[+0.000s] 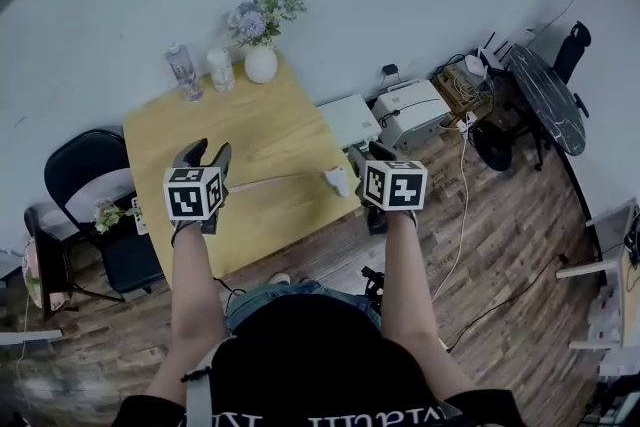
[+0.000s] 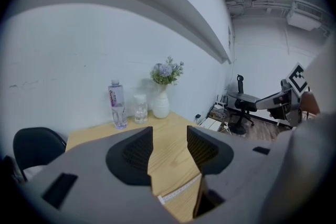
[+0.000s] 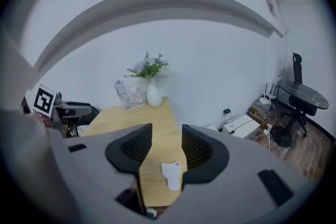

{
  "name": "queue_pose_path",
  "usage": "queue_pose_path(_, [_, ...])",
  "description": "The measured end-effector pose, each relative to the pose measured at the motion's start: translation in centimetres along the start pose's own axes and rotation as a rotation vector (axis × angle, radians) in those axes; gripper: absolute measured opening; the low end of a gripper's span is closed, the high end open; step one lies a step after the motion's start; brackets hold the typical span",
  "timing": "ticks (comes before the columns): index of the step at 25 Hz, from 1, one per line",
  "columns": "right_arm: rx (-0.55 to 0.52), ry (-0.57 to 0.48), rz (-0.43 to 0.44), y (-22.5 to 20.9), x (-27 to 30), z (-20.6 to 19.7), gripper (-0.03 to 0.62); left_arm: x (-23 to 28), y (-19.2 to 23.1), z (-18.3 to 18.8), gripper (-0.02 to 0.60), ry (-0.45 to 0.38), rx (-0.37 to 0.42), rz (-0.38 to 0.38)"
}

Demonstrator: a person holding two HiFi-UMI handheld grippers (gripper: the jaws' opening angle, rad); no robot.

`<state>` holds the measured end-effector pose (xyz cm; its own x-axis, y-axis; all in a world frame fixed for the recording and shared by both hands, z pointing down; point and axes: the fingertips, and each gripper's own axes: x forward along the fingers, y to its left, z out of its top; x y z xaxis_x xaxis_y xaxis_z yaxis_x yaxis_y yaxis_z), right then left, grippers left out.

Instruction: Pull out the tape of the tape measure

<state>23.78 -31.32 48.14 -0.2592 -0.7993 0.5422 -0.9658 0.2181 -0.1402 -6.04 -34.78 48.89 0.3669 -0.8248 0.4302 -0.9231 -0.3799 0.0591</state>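
Note:
A white tape measure (image 1: pixel 338 181) lies near the right edge of the wooden table (image 1: pixel 250 120). Its tape (image 1: pixel 275 180) is drawn out to the left across the tabletop. My left gripper (image 1: pixel 205 155) hangs above the tape's left end, jaws apart and nothing between them. In the left gripper view the tape's end (image 2: pixel 178 191) shows on the table below the left gripper (image 2: pixel 169 145). My right gripper (image 1: pixel 370 155) hovers over the tape measure's case, also open and empty. The right gripper view shows the case (image 3: pixel 170 174) on the wood under the right gripper (image 3: pixel 167 147).
At the table's far edge stand a white vase of flowers (image 1: pixel 260 55), a glass jar (image 1: pixel 219 69) and a water bottle (image 1: pixel 185 72). A black chair (image 1: pixel 90 173) is at the left. White boxes (image 1: pixel 405 110) and cables lie on the floor to the right.

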Motion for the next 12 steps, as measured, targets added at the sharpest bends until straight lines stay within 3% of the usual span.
queue_pose_path(12, [-0.12,-0.266,-0.058,1.0,-5.4,10.2,0.084,-2.1,-2.1,11.1,0.195,-0.247,0.096,-0.03])
